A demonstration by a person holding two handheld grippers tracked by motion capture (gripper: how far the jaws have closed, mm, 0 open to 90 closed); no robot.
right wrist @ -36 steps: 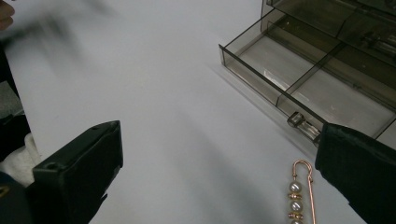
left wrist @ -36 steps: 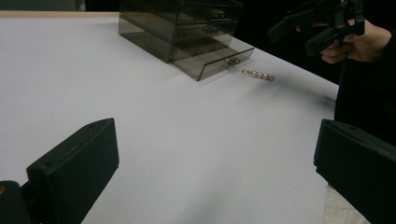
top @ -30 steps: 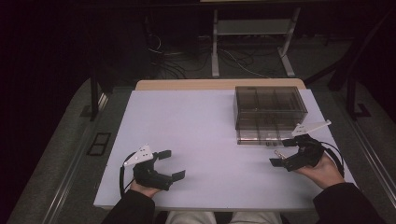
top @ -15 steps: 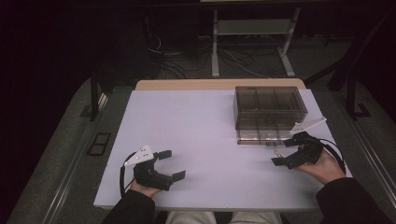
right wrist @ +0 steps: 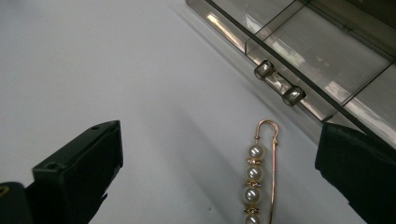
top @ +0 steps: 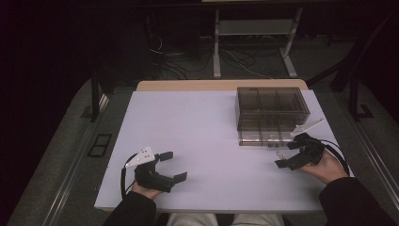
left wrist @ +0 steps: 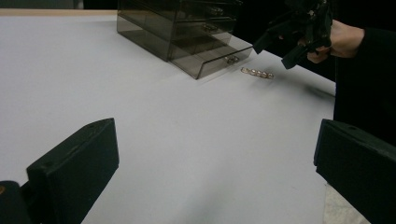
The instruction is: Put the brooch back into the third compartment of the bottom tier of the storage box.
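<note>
Between right gripper jaws: pearl pin | high view: speck

The pin is a gold-coloured safety-style brooch carrying a straight row of white pearls with small gold spacers between them. It lies flat on the white table, just in front of the organiser, near but not touching the drawer front. Its looped end points toward the drawer handle.

The organiser is smoky transparent plastic with stacked drawers; its bottom drawer stands pulled partly out, its divided compartments visible.
</note>
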